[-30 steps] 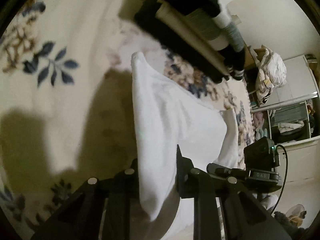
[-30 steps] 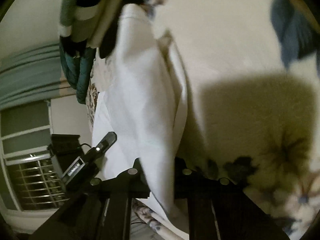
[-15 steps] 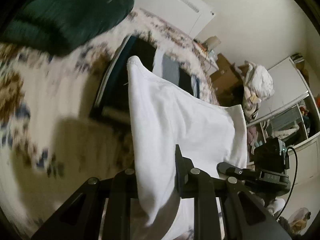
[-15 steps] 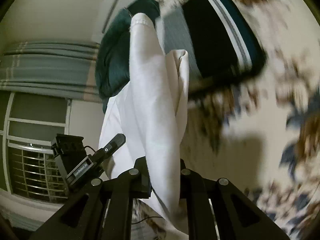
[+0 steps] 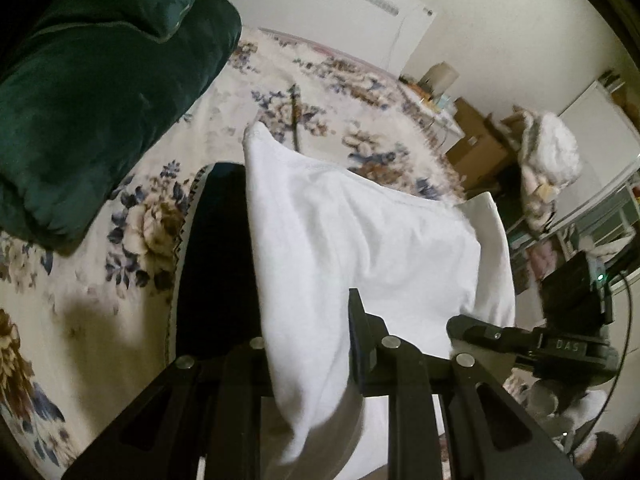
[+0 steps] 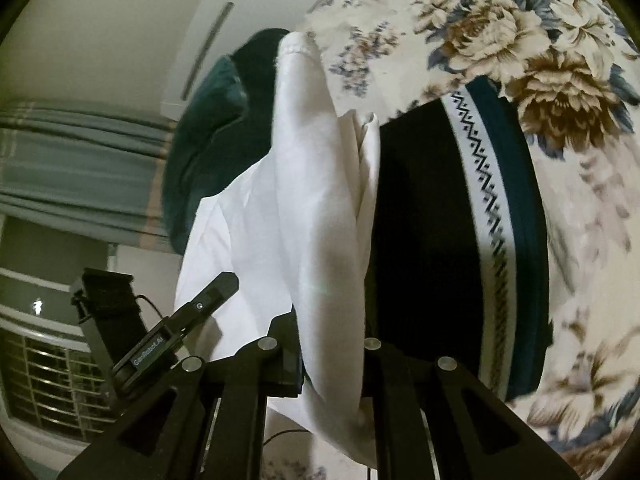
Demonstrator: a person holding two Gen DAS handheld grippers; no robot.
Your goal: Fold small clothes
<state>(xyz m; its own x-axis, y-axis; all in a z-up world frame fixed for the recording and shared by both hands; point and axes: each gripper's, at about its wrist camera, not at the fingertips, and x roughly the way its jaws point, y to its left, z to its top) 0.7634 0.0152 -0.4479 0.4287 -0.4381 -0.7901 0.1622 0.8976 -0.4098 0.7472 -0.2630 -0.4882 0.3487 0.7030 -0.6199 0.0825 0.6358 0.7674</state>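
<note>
A white folded garment hangs in the air, stretched between both grippers above a floral bedspread. My left gripper is shut on one edge of it. My right gripper is shut on the other edge, where the same white garment shows bunched and drooping. The right gripper's black body shows at the right of the left wrist view, and the left gripper's body at the lower left of the right wrist view. Below the garment lies a stack of dark folded clothes with a white zigzag-patterned band.
A dark green pillow lies on the bed at the left, also in the right wrist view. Cardboard boxes, a heap of laundry and shelves stand beyond the bed. A curtain and window are on the other side.
Both grippers have lifted and tilted up with the white garment. The view swung from the flat bedspread toward the pillow and wall, and the dark clothes stack now lies beneath the garment.
</note>
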